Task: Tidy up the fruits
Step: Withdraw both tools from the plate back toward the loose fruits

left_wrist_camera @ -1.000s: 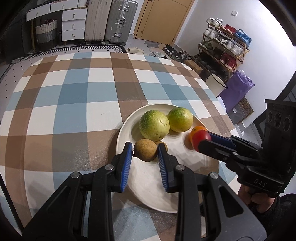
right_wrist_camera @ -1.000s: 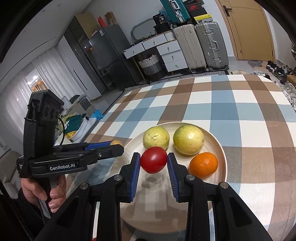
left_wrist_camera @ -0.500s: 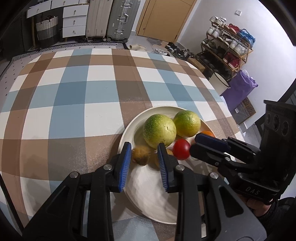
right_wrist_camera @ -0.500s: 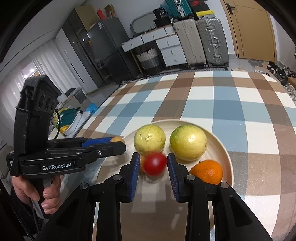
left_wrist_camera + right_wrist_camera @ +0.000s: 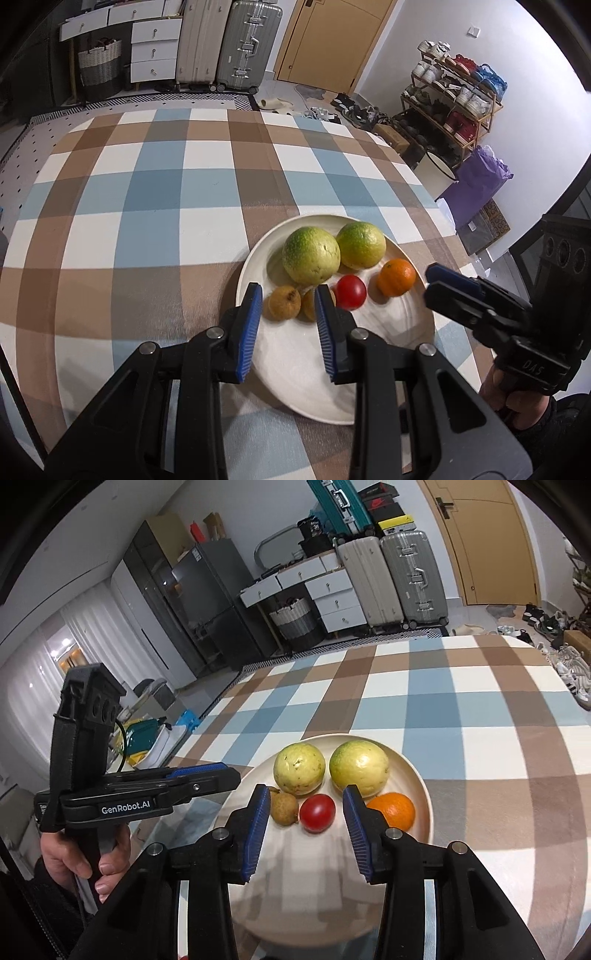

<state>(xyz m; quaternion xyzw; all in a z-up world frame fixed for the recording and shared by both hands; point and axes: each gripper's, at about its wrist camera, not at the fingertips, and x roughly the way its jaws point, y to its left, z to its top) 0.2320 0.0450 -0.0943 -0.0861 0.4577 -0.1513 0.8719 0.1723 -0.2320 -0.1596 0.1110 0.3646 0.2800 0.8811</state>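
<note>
All the fruit in view already sits on the plate (image 5: 417,775) near the tabletop's near right corner: two green fruits (image 5: 311,254) at the far side, then two small brown fruits (image 5: 283,303), a tomato (image 5: 317,812) and an orange (image 5: 393,809) in a rough row, so the sorting looks nearly done. Left claw (image 5: 286,330) and right claw (image 5: 303,834) both hang released, empty, over the plate's near part. The fruits are roundish, so none shows a clear long axis or heading.

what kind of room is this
Most likely a lived-in home, perhaps an apartment entry or living area: a loaded shoe rack by the wall, suitcases beside white drawers, and a checked tablecloth.
</note>
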